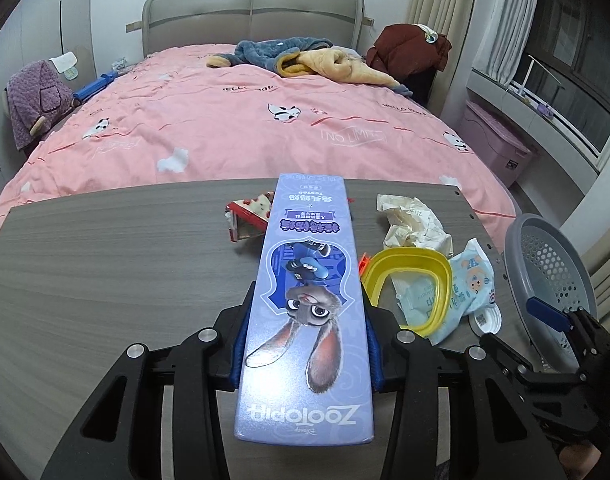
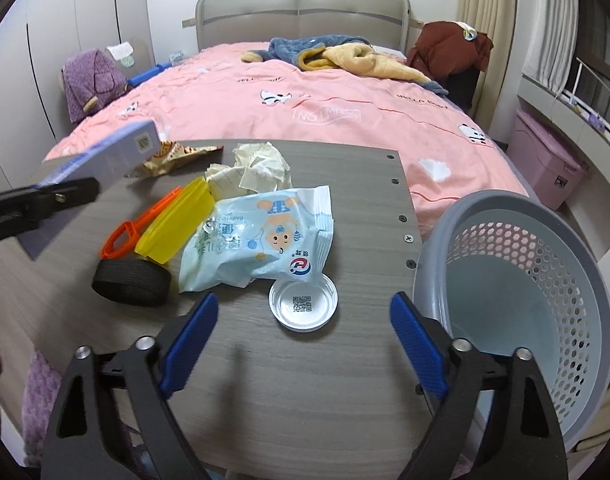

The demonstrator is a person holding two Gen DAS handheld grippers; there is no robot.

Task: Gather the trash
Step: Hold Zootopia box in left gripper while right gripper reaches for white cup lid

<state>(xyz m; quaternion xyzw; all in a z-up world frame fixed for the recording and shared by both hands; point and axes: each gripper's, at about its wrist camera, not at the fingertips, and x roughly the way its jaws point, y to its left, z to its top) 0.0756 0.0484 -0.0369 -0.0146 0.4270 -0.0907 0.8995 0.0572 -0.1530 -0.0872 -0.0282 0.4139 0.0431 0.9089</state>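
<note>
- The left hand-held gripper [image 1: 305, 344] clamps a long purple Zootopia box [image 1: 305, 304], held clear above the counter [image 1: 105, 260].
- The right hand-held gripper [image 2: 305, 344], jaws spread and empty, hovers over a white cap [image 2: 303, 306].
- Best practice: carry the box level to the perforated grey basket [image 2: 545, 280] at the counter's right edge, then release it inside the rim.

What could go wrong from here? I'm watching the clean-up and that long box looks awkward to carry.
1. The left gripper clamps the long purple box near one end, so it may tip or slip on the way to the bin.
2. Swinging across, the box could knock the yellow lid or wipes packet off the table.
3. The bin stands beside the open right gripper; the two grippers may collide.
</note>
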